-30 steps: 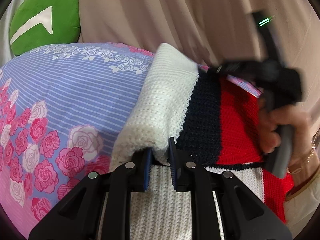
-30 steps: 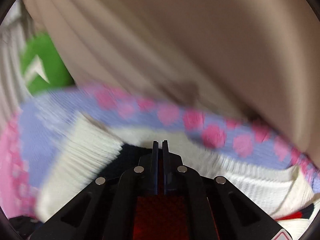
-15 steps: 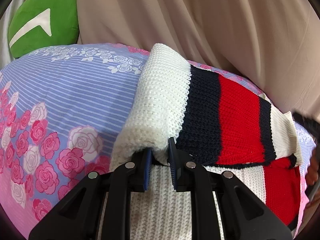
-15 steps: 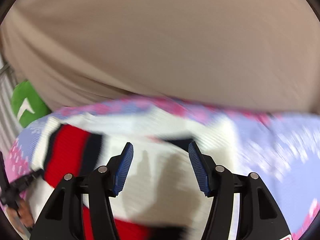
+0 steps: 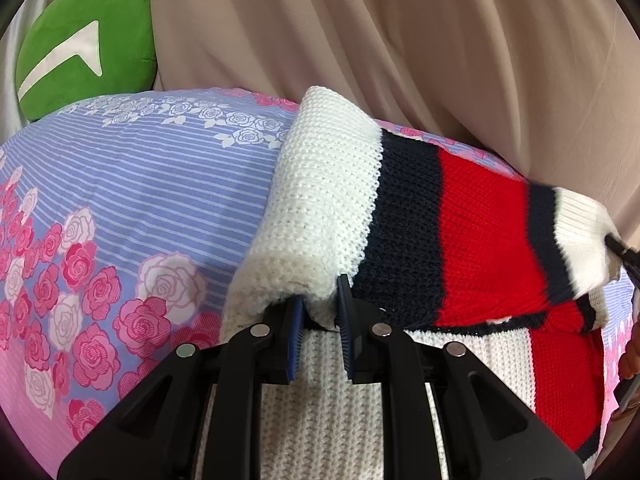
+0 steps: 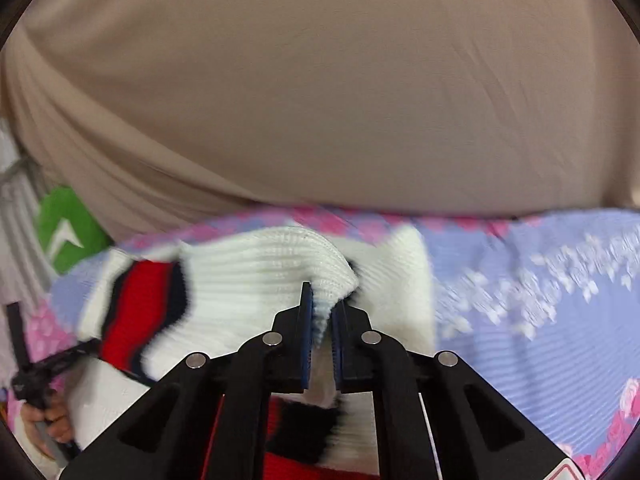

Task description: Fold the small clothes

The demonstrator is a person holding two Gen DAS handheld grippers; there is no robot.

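Note:
A small knit sweater (image 5: 472,240) with white, navy and red stripes lies partly folded on a floral bedsheet (image 5: 132,200). My left gripper (image 5: 320,304) is shut on the white folded edge of the sweater (image 5: 316,216). My right gripper (image 6: 322,308) is shut on the white ribbed end of the sweater (image 6: 264,280) and holds it lifted. The tip of the right gripper shows at the right edge of the left wrist view (image 5: 618,246).
A green plush cushion (image 5: 84,44) sits at the far left behind the bed, also in the right wrist view (image 6: 68,228). A beige curtain (image 5: 400,40) hangs along the far side. The person's hand on the left gripper shows at the lower left (image 6: 48,420).
My right gripper was open half a second ago and has shut on the sweater's white ribbed end. My left gripper has kept its hold and barely moved.

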